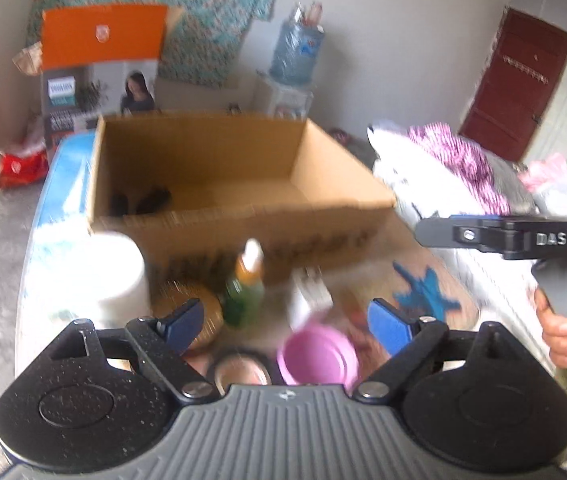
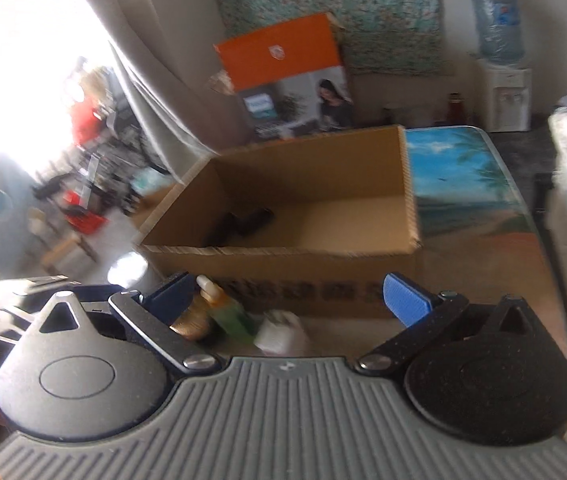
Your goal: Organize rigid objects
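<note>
Left wrist view: left gripper (image 1: 285, 318) spread wide with nothing between its blue pads (image 1: 389, 330), hanging over the near edge of the table (image 1: 63, 184). Just ahead on the tabletop, a green bottle (image 1: 243, 292) with an orange neck and white cap, upright, beside a gold round lid or tin (image 1: 189, 300) (blurred, cannot tell which). Left of those, a white cup (image 1: 111, 276); closer in, a pink cup (image 1: 317, 356) with its mouth tipped toward the camera, and a small white block (image 1: 309, 294) behind it. Blue toy figure (image 1: 423, 288) toward the right edge. Behind all of these, an open cardboard box (image 1: 239, 172) filling the middle of the tabletop, with two dark items (image 1: 141, 200) in its near left corner. At the right edge of the view, the right gripper's body seen side-on, gripped by a hand (image 1: 559, 332).

Right wrist view: right gripper (image 2: 289, 304) likewise released, jaws at full spread and empty, with the same green bottle (image 2: 227, 312), gold piece (image 2: 191, 320) and white block (image 2: 281, 332) low between them on the table (image 2: 467, 184). Cardboard box (image 2: 303, 236) straight ahead, the dark items (image 2: 243, 222) on its floor toward the left wall. Beach picture printed on the tabletop's far right corner. Orange-topped carton (image 2: 283, 76) and water dispenser (image 2: 501, 68) against the back wall.
</note>
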`<action>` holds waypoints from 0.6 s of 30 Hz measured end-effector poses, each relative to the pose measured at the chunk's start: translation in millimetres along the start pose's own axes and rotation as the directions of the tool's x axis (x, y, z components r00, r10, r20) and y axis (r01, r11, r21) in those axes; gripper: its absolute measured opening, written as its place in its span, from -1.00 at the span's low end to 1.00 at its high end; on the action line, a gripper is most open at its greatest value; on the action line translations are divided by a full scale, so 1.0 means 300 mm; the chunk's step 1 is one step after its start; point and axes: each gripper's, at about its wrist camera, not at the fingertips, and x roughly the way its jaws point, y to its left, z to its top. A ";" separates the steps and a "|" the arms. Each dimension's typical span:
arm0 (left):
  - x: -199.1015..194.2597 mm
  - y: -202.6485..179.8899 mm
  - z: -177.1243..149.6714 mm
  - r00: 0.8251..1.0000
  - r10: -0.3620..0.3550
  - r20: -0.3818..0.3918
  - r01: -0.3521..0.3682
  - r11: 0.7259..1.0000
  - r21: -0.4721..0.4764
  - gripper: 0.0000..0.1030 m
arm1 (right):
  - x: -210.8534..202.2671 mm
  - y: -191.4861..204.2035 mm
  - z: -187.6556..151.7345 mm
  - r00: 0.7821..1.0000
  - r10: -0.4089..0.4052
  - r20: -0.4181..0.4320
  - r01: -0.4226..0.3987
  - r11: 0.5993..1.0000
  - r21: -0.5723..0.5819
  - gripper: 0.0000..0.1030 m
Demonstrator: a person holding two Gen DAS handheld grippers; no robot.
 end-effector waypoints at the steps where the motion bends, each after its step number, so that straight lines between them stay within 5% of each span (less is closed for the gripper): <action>1: 0.015 -0.009 -0.018 1.000 0.001 -0.015 0.000 1.000 0.008 0.75 | 0.008 0.013 -0.023 0.999 -0.041 -0.007 0.041 0.999 -0.022 0.98; 5: 0.068 -0.036 -0.080 0.997 -0.004 -0.081 0.006 1.000 0.023 0.75 | 0.018 0.059 -0.088 0.987 -0.160 -0.011 0.159 0.985 -0.068 0.98; 12: 0.136 -0.083 -0.152 0.988 -0.024 -0.153 0.031 0.998 0.046 0.75 | 0.047 0.089 -0.128 0.965 -0.250 0.081 0.259 0.957 -0.129 0.98; 15: 0.153 -0.109 -0.173 0.986 -0.021 -0.165 0.033 0.997 0.072 0.75 | 0.050 0.083 -0.135 0.970 -0.235 0.068 0.242 0.960 -0.139 0.98; 18: 0.161 -0.134 -0.185 0.987 -0.006 -0.162 0.025 0.993 0.112 0.75 | 0.047 0.050 -0.141 0.989 -0.136 0.060 0.141 0.987 -0.081 0.98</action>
